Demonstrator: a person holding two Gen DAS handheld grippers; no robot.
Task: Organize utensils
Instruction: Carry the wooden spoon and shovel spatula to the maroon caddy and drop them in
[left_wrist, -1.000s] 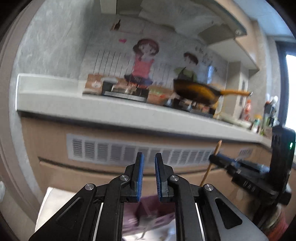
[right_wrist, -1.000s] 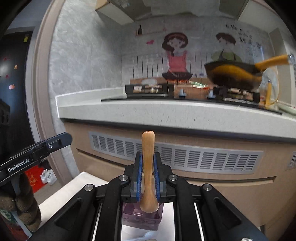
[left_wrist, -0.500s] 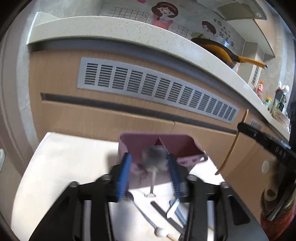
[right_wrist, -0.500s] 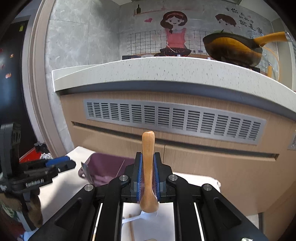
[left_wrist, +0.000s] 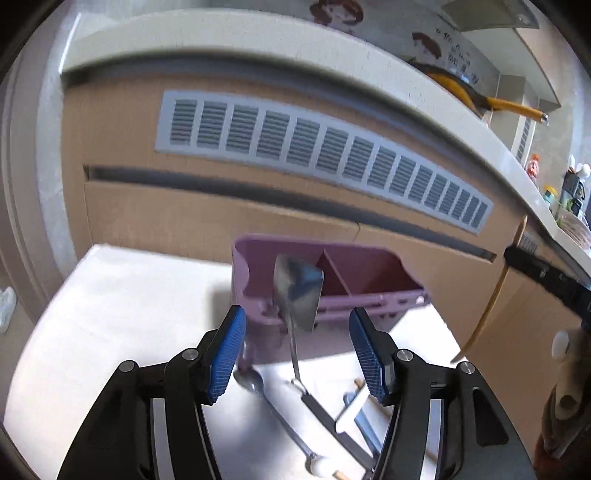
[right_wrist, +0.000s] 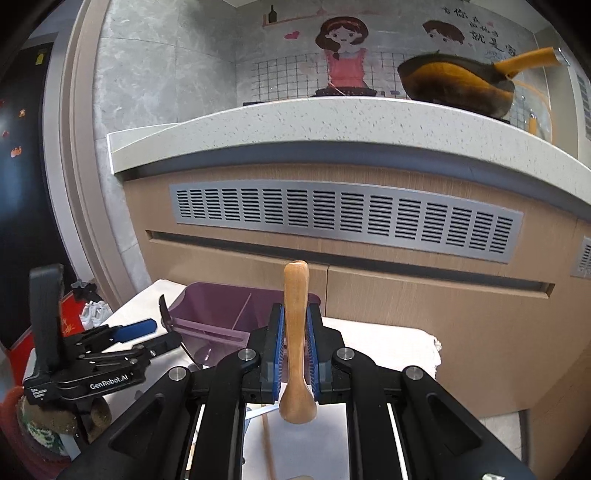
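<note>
Left gripper (left_wrist: 297, 354) hangs wide over the steel spatula (left_wrist: 297, 291) propped on the purple caddy (left_wrist: 369, 273), seemingly loose and liable to topple, while right gripper (right_wrist: 295, 345) clamps the wooden spoon (right_wrist: 295, 332).

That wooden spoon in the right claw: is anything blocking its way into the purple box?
Nothing visible does. The right claw grips the wooden spoon above the table, with the purple box just beyond and left, open on top. A metal spatula leans at its near-left corner, beside the open left claw.
</note>
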